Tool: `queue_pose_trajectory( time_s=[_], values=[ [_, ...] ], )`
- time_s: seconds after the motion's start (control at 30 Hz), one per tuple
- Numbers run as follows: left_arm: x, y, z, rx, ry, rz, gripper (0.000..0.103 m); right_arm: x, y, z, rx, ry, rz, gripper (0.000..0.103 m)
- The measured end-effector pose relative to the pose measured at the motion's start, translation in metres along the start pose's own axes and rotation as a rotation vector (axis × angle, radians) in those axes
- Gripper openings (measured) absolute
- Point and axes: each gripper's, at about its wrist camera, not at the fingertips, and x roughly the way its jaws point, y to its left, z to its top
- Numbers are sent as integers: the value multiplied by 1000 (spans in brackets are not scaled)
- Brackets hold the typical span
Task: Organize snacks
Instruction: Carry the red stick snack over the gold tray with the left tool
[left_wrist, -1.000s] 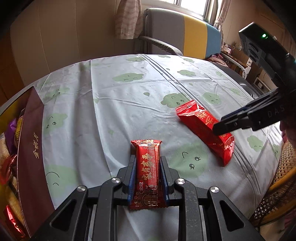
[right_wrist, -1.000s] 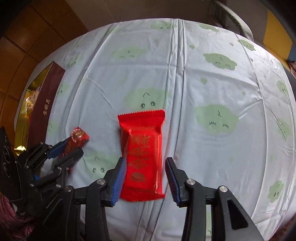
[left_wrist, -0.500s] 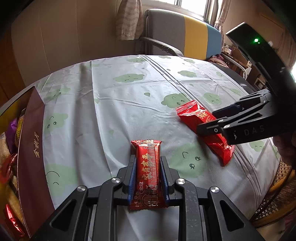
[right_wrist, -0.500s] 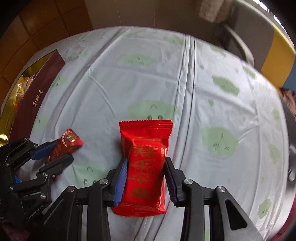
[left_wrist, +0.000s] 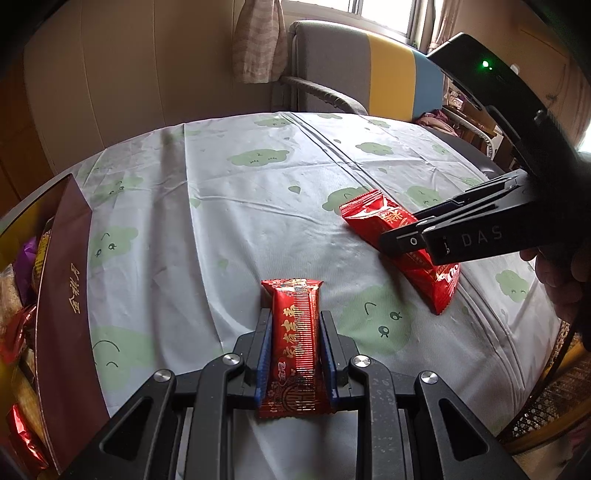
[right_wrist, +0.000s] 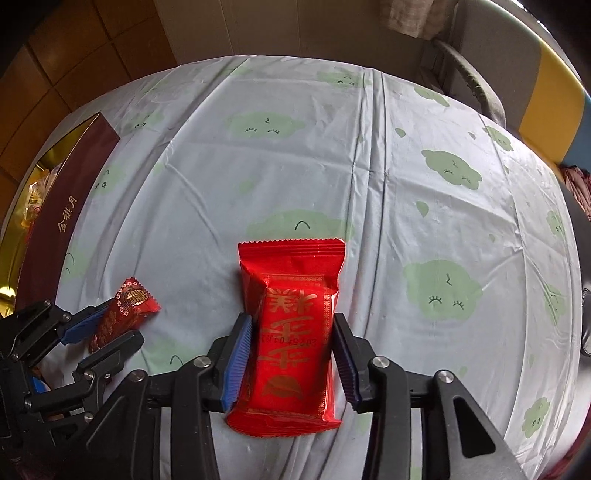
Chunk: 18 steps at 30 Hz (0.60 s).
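My left gripper is shut on a narrow dark-red snack bar, held just above the tablecloth. It also shows in the right wrist view at lower left, with the left gripper around it. My right gripper is shut on a wider bright-red snack packet with gold characters. In the left wrist view this packet sticks out of the right gripper at the right.
A maroon gift box with gold lettering stands at the table's left edge, with several snacks inside; it shows in the right wrist view too. The tablecloth is pale with green clouds. A striped armchair stands behind the table.
My right gripper has closed on the bright-red packet and lifted it slightly. My left gripper still holds the narrow bar and has hardly moved.
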Motion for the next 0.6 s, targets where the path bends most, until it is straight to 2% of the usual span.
queue_pose_trajectory(
  time_s=[0.23,0.27,0.3,0.43,0.6],
  values=[
    [0,1,1,-1,0,3,25,1,6,0,-37,-9,-25,47],
    [0,0,1,-1,-1,4,25,1,10,0,-58,-16,-38,47],
    [0,0,1,-2,-1,5,25,1,13,-2,-77,-24,-49,41],
    [0,0,1,-6,2,8,25,3,25,-3,-129,-42,-86,40],
    [0,-4,4,8,9,16,23,7,18,-3,-112,-32,-51,41]
  ],
)
